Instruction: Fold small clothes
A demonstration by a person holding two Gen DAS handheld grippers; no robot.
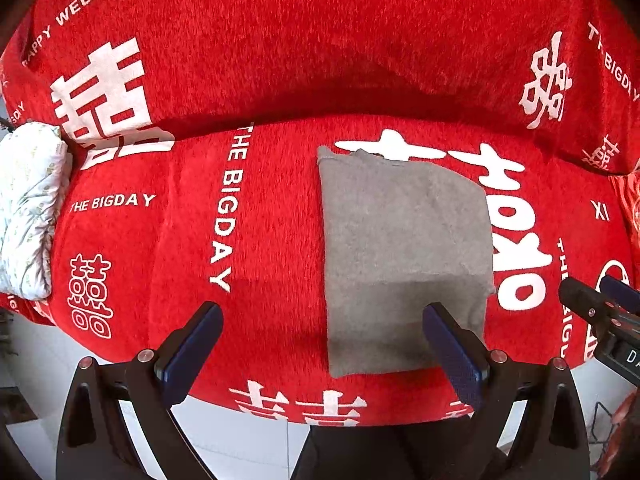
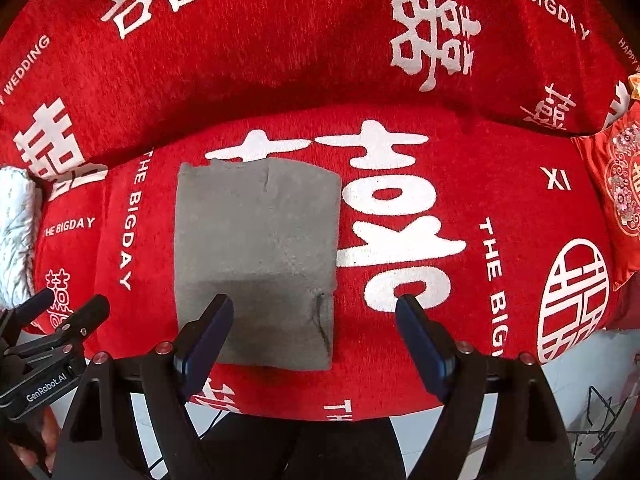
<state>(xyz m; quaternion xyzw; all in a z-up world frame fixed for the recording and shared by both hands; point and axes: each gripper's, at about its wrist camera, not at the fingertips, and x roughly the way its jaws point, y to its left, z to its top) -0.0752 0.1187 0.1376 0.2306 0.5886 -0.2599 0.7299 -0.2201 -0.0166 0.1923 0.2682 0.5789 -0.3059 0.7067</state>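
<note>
Plainly, the grey garment (image 1: 404,256) lies flat near the front edge of the red cover (image 1: 248,80), already brought in to a tidy rectangle, its near edge close to the seat's front and its far edge just short of the crease where seat meets backrest. To judge by the layered edges and the seam running across its lower part, at least one fold is done; what is left, if anything, looks like one more halving or a tidy-up, and no other garment waiting shows in either view. The left gripper (image 1: 320,344) hangs above the near edge with fingers spread wide and nothing between them, its right finger over the cloth's near right corner. The right gripper (image 2: 316,336) is likewise spread and empty, its left finger over the cloth's near edge. The left view alone shows much of a white patterned pillow (image 1: 28,208) at the seat's left end, and the right gripper's tips entering from the right. The right view alone shows a red embroidered cushion (image 2: 616,200) at the right end, a short slit or crease at the cloth's far edge, a dark thread near its near right corner, and the left gripper's body at lower left.
</note>
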